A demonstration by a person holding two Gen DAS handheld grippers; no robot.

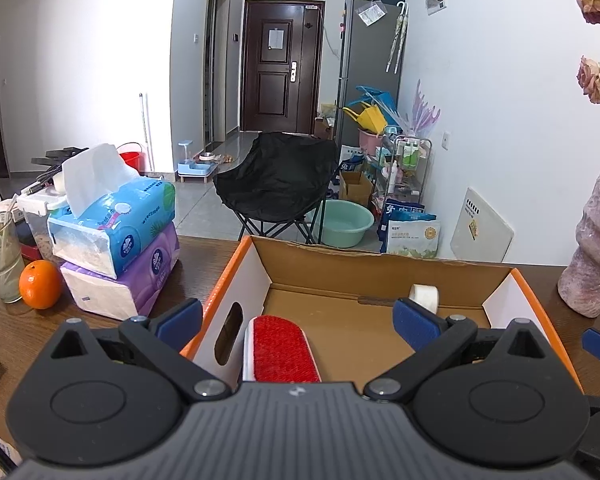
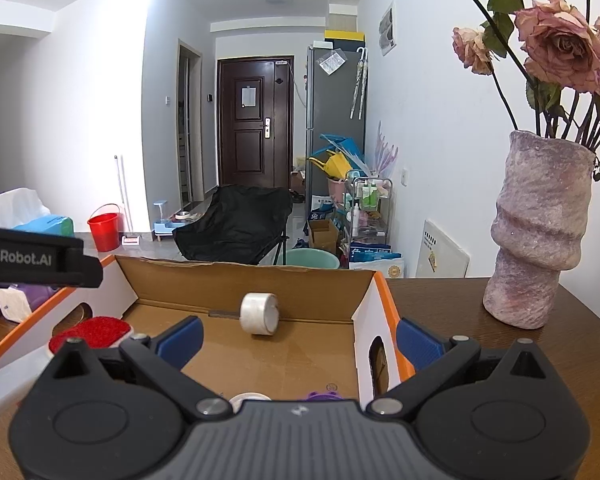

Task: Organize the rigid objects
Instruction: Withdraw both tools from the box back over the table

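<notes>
An open cardboard box [image 1: 340, 268] with orange outer walls stands on the dark wooden table; it also shows in the right wrist view [image 2: 240, 280]. Inside lie a red lint brush [image 1: 280, 350] at the left, seen too in the right wrist view [image 2: 90, 332], and a roll of clear tape [image 2: 259, 313] standing on edge near the far wall, also in the left wrist view [image 1: 424, 294]. My left gripper [image 1: 298, 326] is open and empty above the box's near left part, over the brush. My right gripper [image 2: 298, 340] is open and empty, straddling the box's right wall.
Two stacked tissue packs [image 1: 120, 240], an orange [image 1: 40, 284] and a glass [image 1: 0, 264] stand left of the box. A pink vase with dried roses [image 2: 536, 232] stands at the right. A white round item and a purple item [image 2: 324, 395] lie at the box's near edge.
</notes>
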